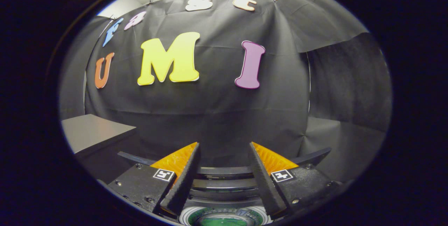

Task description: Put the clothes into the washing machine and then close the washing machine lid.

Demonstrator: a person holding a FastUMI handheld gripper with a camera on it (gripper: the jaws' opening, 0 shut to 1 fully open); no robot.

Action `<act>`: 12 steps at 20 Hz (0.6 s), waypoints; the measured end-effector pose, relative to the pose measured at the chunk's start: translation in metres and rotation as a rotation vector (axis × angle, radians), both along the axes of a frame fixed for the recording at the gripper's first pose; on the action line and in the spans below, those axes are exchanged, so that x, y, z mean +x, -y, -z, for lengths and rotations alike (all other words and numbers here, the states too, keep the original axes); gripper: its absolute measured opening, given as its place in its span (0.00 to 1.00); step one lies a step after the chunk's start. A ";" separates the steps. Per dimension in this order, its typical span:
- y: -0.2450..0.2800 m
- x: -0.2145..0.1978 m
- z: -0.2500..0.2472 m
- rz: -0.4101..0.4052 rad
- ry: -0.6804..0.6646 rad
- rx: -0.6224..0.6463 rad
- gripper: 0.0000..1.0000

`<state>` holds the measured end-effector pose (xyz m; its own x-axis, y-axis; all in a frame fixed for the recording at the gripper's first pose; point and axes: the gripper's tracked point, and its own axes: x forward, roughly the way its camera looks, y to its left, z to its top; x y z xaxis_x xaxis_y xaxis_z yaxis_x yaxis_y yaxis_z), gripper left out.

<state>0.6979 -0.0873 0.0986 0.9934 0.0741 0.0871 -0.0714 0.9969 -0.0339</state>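
Note:
My gripper (224,144) is open, with a wide gap between its fingers and nothing in that gap. Below and just ahead of the fingers lies the washing machine (224,184), seen as dark curved bands running across behind both fingers. A round white and green part (224,218) of the machine shows under the gap between the fingers. A thin dark curved rim (313,155) sticks out to either side of the fingers. Whether the lid stands open or shut, I cannot tell.
A grey tabletop (92,131) stands to the left of the fingers, a little beyond them. The black cloth wall (217,114) hangs straight ahead, and another black cloth panel (346,86) closes off the right side.

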 end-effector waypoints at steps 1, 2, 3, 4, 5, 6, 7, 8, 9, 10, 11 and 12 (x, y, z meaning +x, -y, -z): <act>-0.001 -0.004 0.003 0.000 -0.003 0.000 0.87; -0.001 -0.007 0.005 -0.001 -0.010 -0.001 0.87; 0.000 -0.010 0.008 -0.003 -0.015 -0.003 0.87; 0.001 -0.013 0.010 -0.006 -0.021 -0.005 0.87; 0.001 -0.018 0.013 -0.010 -0.026 -0.008 0.87; 0.002 -0.021 0.016 -0.014 -0.032 -0.012 0.87; 0.003 -0.025 0.019 -0.018 -0.041 -0.017 0.87; 0.003 -0.028 0.021 -0.021 -0.053 -0.020 0.87; 0.005 -0.032 0.025 -0.022 -0.064 -0.024 0.87; 0.006 -0.036 0.027 -0.020 -0.079 -0.033 0.89; 0.007 -0.039 0.029 -0.023 -0.085 -0.038 0.89; 0.008 -0.042 0.031 -0.026 -0.093 -0.039 0.91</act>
